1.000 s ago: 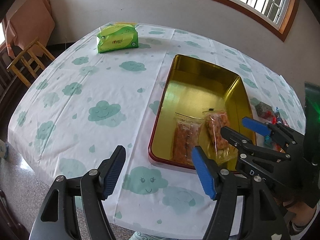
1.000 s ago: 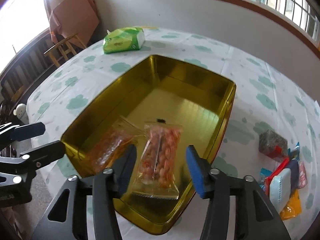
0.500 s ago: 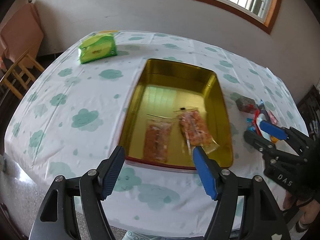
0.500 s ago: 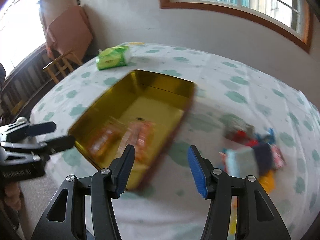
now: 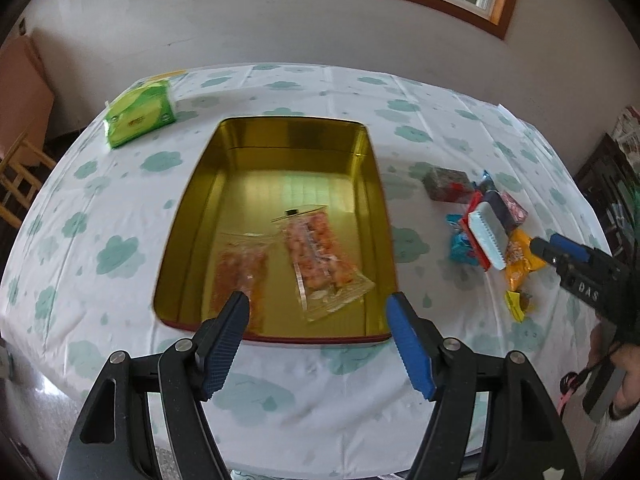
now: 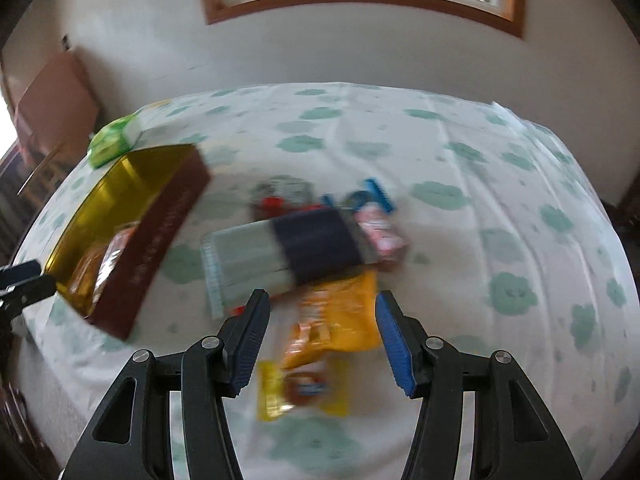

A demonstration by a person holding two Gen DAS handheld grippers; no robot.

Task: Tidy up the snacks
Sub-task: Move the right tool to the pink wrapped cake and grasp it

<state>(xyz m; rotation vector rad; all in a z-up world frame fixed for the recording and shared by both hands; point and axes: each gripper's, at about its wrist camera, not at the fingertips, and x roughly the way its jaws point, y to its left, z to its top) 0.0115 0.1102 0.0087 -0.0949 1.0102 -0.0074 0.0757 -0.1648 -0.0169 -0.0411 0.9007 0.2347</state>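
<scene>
Ahead of your left tongs (image 5: 318,312) sits the tin (image 5: 372,184) on the table (image 5: 120,208), two snack bags (image 5: 320,256) lying side by side in its near half. The tissue pack (image 5: 140,118) lies beyond it, to the left. Your right tongs (image 6: 318,316) hang over the snack pile (image 6: 316,248) — right of the tin, apart from it.
</scene>
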